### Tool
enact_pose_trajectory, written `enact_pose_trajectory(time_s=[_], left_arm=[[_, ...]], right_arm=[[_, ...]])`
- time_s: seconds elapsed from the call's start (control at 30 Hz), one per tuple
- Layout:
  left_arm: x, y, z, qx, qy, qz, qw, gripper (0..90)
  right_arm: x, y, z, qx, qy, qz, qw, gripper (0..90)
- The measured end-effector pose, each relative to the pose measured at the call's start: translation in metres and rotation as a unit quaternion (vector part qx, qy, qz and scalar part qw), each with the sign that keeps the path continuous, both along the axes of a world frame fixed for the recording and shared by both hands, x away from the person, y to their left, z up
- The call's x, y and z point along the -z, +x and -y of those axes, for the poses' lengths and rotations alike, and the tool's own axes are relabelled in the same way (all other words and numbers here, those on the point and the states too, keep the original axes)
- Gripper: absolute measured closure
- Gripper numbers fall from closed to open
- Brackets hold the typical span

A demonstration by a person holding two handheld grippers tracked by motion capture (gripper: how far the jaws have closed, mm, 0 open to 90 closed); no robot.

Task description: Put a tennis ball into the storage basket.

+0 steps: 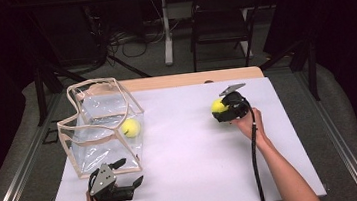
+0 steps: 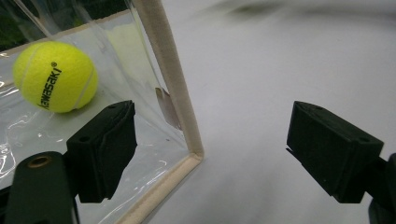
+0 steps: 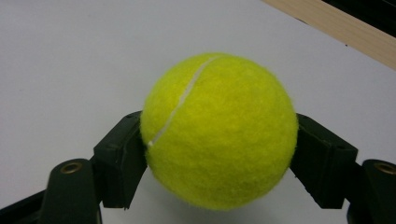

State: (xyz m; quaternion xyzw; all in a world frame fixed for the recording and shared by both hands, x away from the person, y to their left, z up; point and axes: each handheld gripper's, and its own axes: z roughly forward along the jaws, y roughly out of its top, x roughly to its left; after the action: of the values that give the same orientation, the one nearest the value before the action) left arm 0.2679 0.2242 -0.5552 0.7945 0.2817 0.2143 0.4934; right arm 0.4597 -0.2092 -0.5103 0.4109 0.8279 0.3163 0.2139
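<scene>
High view: a white sheet (image 1: 192,154) covers the worktop, whose wooden edge (image 1: 189,79) shows along the far side. Beyond it the room is dark, with a folding chair (image 1: 221,23), a white table leg (image 1: 166,31) and loose cables on grey floor. A clear bag (image 1: 101,126) with beige trim stands open at the left of the sheet, a ball (image 1: 130,127) inside it by its right wall. The right gripper (image 1: 220,110) is at the right of the sheet, well apart from the bag, clamped on a second ball (image 1: 217,106). The left gripper (image 1: 129,172) sits at the near left, just in front of the bag, jaws spread with nothing between them.

Left gripper view: the bag's trimmed corner (image 2: 189,140) rests on the white sheet (image 2: 280,70) between the two jaws, touching neither. The ball inside (image 2: 55,77) (printed "Kawasaki") lies on the bag's floor behind the clear wall.

Right gripper view: the second ball (image 3: 219,130) is squeezed between both pads (image 3: 123,158), its seam curving up the left side. Under it is the plain white sheet (image 3: 70,56), with the wooden edge (image 3: 336,25) at the upper right.
</scene>
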Motion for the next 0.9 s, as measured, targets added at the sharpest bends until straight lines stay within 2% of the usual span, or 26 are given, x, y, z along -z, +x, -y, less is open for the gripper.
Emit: enact_pose_trajectory(time_s=[0.47,0.9], left_arm=[[0.000,0.000,0.000,0.000,0.000,0.000,1.0000,16.0],[0.000,0.000,0.000,0.000,0.001,0.001,1.0000,16.0]], right_arm=[[-0.021,-0.008,-0.013,-0.021,-0.003,0.021,0.9995,25.5],[-0.035,-0.014,-0.024,-0.040,-0.007,0.030,0.9987,25.5]])
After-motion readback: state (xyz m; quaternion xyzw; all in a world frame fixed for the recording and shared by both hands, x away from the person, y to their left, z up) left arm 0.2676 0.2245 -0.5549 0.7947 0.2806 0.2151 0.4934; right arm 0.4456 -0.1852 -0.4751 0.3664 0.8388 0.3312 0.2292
